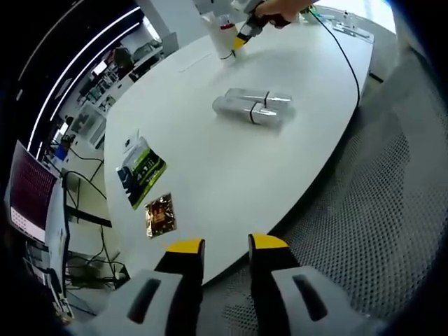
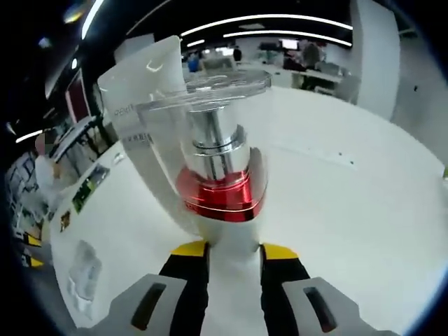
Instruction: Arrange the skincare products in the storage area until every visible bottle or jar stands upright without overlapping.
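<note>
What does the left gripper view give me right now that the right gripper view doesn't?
Left gripper view: its own jaws open over the table edge, with mesh flooring below it.

Right gripper view: a close look at the red-collared pump bottle standing upright between the right gripper's jaws, a white tube behind it.

Both: the white table, the two clear bottles lying on their sides, the green packet, the small dark sachet, and the right gripper at the upright bottle.

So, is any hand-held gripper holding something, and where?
The right hand-held gripper grips the pump bottle at its white body below the red band; the left is empty.
</note>
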A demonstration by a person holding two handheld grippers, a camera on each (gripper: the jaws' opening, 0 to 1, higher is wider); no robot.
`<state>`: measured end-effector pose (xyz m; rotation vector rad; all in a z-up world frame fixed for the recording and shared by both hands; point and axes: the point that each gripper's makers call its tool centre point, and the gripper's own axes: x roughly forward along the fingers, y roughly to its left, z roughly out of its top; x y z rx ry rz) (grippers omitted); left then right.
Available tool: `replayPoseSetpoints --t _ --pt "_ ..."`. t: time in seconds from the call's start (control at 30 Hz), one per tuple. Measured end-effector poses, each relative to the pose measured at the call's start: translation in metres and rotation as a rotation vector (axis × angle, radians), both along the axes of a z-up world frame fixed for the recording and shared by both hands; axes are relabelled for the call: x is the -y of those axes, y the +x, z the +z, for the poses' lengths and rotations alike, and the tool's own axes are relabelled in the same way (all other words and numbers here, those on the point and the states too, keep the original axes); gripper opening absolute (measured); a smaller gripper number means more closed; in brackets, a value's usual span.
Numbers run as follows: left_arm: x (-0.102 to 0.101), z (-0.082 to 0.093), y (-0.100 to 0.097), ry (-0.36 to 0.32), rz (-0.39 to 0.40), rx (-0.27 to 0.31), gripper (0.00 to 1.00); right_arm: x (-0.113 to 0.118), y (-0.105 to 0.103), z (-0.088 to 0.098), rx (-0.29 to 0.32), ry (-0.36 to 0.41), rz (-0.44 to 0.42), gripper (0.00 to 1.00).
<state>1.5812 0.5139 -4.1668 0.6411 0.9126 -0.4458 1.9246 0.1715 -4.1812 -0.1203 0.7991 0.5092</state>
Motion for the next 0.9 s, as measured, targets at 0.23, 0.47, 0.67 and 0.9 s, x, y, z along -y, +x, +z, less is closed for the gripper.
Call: replayPoseSetpoints --t 0.23,0.47,0.67,0.9 --pt "0.0 0.0 0.0 0.001 0.001 0.001 0.2 0.0 -0.001 0.0 -0.008 0.011 -0.017 0.26" --pt "0.0 0.001 0.001 0.0 0.003 0.007 0.2 -0.001 -0.007 0.005 0.002 0.013 -0.032 0.25" --pt "0.001 0.003 0.002 -0.007 -0.001 0.02 0.2 0.001 -0.023 0.007 0.013 0.067 -0.079 0.26" --pt "0.004 0.006 0.003 -0.02 -0.011 0.037 0.2 -0.031 -0.093 0.033 0.027 0.338 -0.038 0.13"
